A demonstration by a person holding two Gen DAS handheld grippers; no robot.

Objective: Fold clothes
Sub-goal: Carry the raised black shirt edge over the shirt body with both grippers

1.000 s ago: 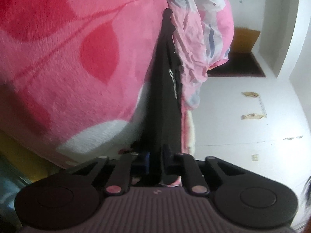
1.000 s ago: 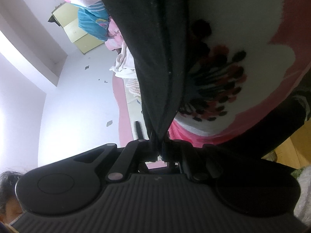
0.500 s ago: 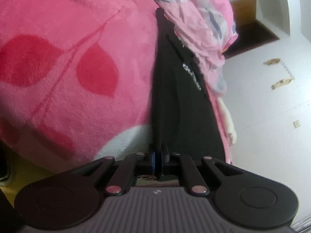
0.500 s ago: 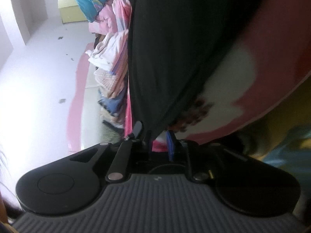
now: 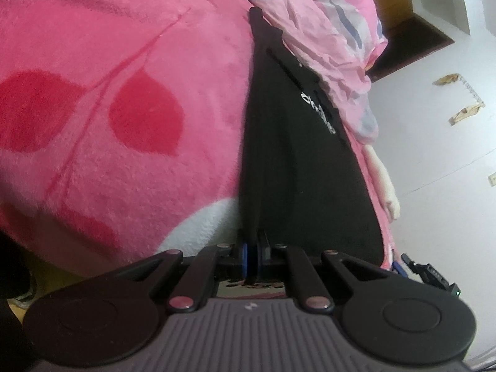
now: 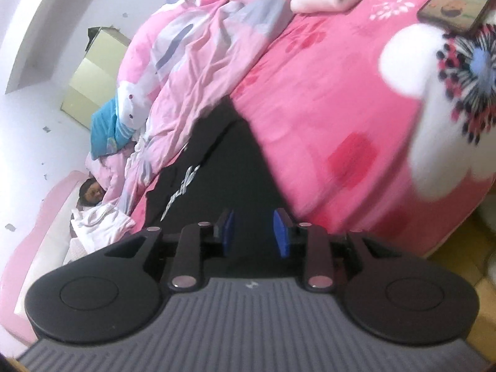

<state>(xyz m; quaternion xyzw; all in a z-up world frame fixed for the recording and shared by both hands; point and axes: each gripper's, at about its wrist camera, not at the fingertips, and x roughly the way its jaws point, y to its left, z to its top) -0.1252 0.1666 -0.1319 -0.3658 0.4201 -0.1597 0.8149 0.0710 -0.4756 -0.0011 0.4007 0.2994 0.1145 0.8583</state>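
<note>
risk: your right gripper (image 6: 252, 232) is opening, pads clear of the garment (image 6: 235, 167); that edge can slump and spoil the fold; a tug from the left would drag it askew
left gripper (image 5: 251, 255): pressed together, pinching the garment's near edge
garment: black, white lettering, lying flat on the pink blanket (image 5: 124, 117) beside the quilt (image 5: 334, 46)

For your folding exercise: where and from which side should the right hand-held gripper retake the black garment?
Judging by its pose, grip the black garment at its near edge, coming in low from the bed's edge. It lies flat on the pink blanket; the right hand-held gripper's jaws are opening there.
</note>
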